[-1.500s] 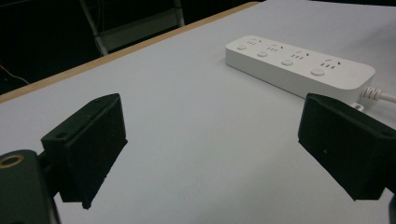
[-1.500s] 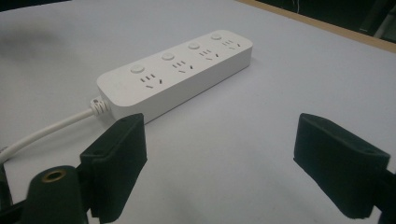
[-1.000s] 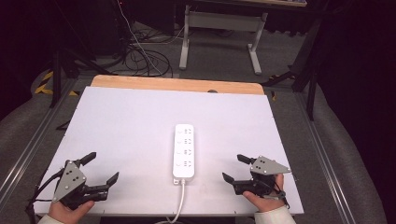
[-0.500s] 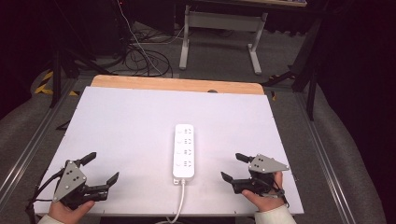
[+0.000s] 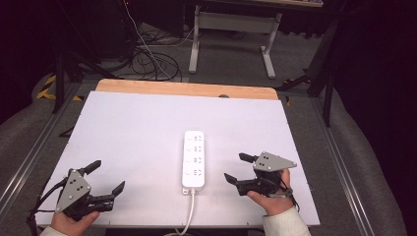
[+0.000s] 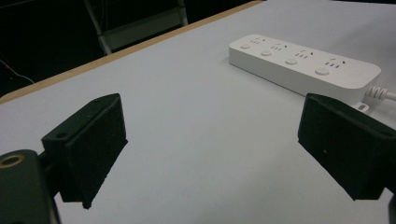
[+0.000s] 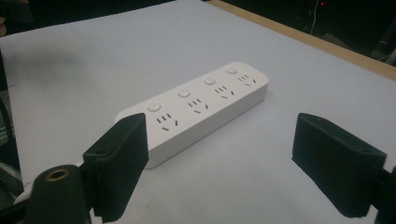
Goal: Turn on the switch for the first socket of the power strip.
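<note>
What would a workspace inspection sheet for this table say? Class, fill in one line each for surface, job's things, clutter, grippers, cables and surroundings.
Surface: flat white table top with a light wooden strip along its far edge.
Job's things: white four-socket plastic power strip lying flat, lengthwise, near the middle front.
Clutter: nothing seen.
Grippers: left gripper at the near left corner, jaws wide apart, empty; right gripper just right of the strip, jaws wide apart, empty.
Cables: the strip's white cord runs off the near edge.
Surroundings: dark floor, tangled black cables, grey metal table legs.
</note>
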The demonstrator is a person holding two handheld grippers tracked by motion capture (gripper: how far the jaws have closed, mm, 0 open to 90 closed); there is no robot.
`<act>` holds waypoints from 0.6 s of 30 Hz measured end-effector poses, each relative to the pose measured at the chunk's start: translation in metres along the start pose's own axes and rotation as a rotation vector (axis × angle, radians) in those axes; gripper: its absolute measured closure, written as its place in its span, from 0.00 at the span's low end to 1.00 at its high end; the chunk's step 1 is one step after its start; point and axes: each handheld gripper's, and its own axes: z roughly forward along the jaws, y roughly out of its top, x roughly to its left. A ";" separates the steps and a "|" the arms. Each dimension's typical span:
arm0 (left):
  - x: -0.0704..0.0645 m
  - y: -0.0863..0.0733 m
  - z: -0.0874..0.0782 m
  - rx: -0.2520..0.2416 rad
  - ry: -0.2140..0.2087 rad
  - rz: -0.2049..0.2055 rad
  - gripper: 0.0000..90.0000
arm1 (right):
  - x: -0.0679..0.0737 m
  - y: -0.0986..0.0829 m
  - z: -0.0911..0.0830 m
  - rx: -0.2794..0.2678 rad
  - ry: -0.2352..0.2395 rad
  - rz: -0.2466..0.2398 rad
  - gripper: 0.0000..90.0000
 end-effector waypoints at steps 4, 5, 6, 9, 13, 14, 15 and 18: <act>0.000 0.000 0.000 0.000 -0.002 -0.006 0.09 | 0.001 0.008 0.007 0.004 0.019 -0.011 0.23; -0.001 0.000 0.000 -0.001 -0.001 -0.005 0.09 | 0.002 0.010 0.008 0.004 0.024 -0.013 0.24; -0.001 0.000 0.000 -0.002 -0.001 -0.005 0.09 | 0.002 0.011 0.010 0.004 0.030 -0.016 0.25; 0.000 0.000 0.000 -0.001 0.000 0.000 0.09 | 0.004 0.017 0.015 0.007 0.039 -0.023 0.26; 0.000 0.000 0.000 -0.001 0.001 -0.001 0.09 | 0.006 0.023 0.021 0.005 0.054 -0.035 0.26; 0.000 0.000 0.000 -0.001 0.001 -0.001 0.09 | 0.007 0.025 0.023 0.005 0.058 -0.038 0.26; 0.000 0.000 0.000 -0.002 0.001 0.001 0.09 | 0.007 0.026 0.024 0.005 0.060 -0.040 0.26; 0.000 0.000 0.000 -0.002 -0.001 -0.001 0.09 | 0.008 0.029 0.028 0.004 0.067 -0.044 0.26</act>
